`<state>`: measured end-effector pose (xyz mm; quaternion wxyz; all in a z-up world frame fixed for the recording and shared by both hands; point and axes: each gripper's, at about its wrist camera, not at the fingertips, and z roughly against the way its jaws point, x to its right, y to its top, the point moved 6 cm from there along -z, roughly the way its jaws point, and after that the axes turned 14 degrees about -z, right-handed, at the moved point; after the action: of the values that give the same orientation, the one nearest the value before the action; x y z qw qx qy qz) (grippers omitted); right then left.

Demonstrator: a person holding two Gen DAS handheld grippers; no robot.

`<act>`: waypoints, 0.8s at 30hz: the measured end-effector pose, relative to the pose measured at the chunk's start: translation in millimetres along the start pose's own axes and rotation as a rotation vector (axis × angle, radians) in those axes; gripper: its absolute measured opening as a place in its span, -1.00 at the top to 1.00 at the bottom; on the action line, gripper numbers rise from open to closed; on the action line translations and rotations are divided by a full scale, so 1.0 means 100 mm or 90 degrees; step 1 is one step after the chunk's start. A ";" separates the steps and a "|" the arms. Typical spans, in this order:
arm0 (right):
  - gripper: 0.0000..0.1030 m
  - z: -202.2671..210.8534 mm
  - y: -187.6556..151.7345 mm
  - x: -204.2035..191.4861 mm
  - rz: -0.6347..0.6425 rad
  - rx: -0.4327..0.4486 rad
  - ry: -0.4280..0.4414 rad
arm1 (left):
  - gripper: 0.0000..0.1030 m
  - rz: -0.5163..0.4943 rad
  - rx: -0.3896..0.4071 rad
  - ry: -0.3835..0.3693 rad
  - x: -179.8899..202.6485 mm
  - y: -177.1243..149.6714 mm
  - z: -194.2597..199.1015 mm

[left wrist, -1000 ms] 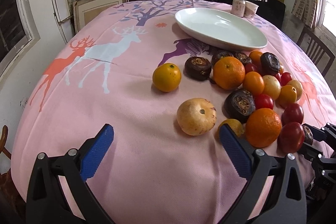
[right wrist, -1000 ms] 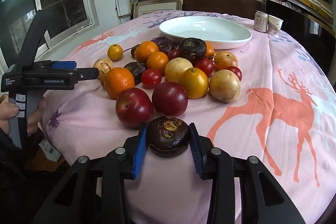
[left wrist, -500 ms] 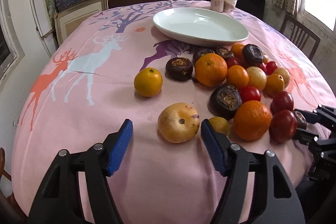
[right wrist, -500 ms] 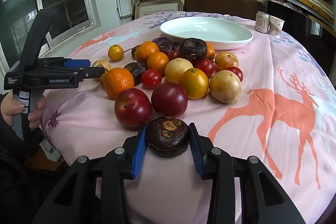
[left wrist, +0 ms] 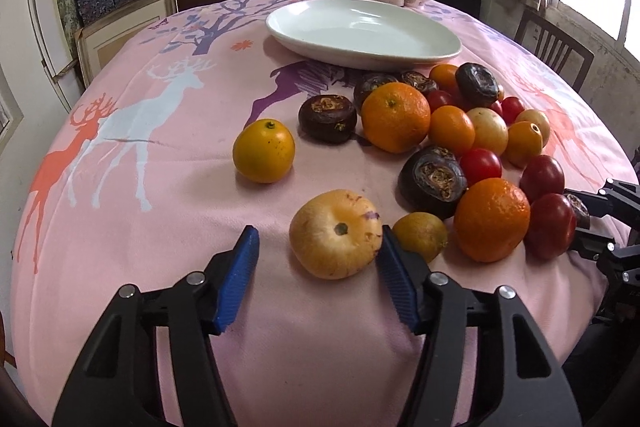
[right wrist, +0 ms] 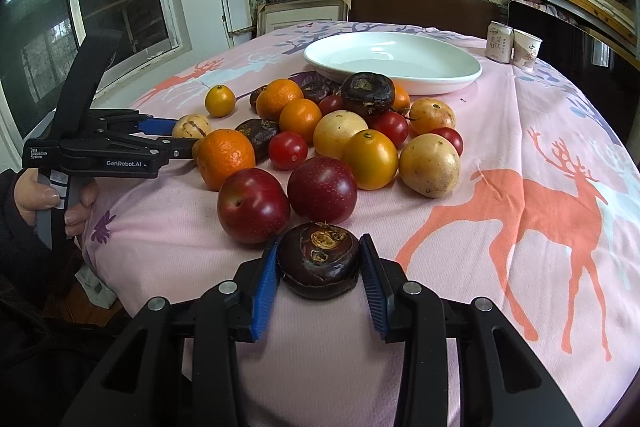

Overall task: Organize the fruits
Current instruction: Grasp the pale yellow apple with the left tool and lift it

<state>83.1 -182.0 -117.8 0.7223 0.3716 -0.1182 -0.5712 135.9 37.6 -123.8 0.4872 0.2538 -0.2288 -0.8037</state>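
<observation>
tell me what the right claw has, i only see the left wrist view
observer: the right claw is shut on a dark chestnut, with a pad on each side.
operator: whats ahead of it
observer: two plums lie directly ahead, between it and the plate.
operator: how does my left claw look from there
observer: side on, the left claw is open, and its fingers are level with the pale fruit.

Left tool (left wrist: pixel 318 267) gapes wide; right tool (right wrist: pixel 319 273) is clamped.
</observation>
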 end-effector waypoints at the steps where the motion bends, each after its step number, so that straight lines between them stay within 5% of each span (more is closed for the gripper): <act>1: 0.23 0.00 0.00 0.00 -0.001 0.000 0.000 | -0.13 -0.001 0.001 0.001 0.01 0.00 0.00; 4: 0.23 0.00 0.00 0.00 -0.003 0.001 0.001 | 0.26 0.000 0.019 -0.011 0.05 -0.01 0.04; 24: 0.24 0.20 0.09 0.15 -0.030 0.030 0.015 | 0.27 0.017 0.085 -0.010 0.13 0.13 0.33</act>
<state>82.2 -203.6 -101.8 0.7009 0.3980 -0.1138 -0.5809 118.2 25.1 -92.9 0.4782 0.2765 -0.2890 -0.7819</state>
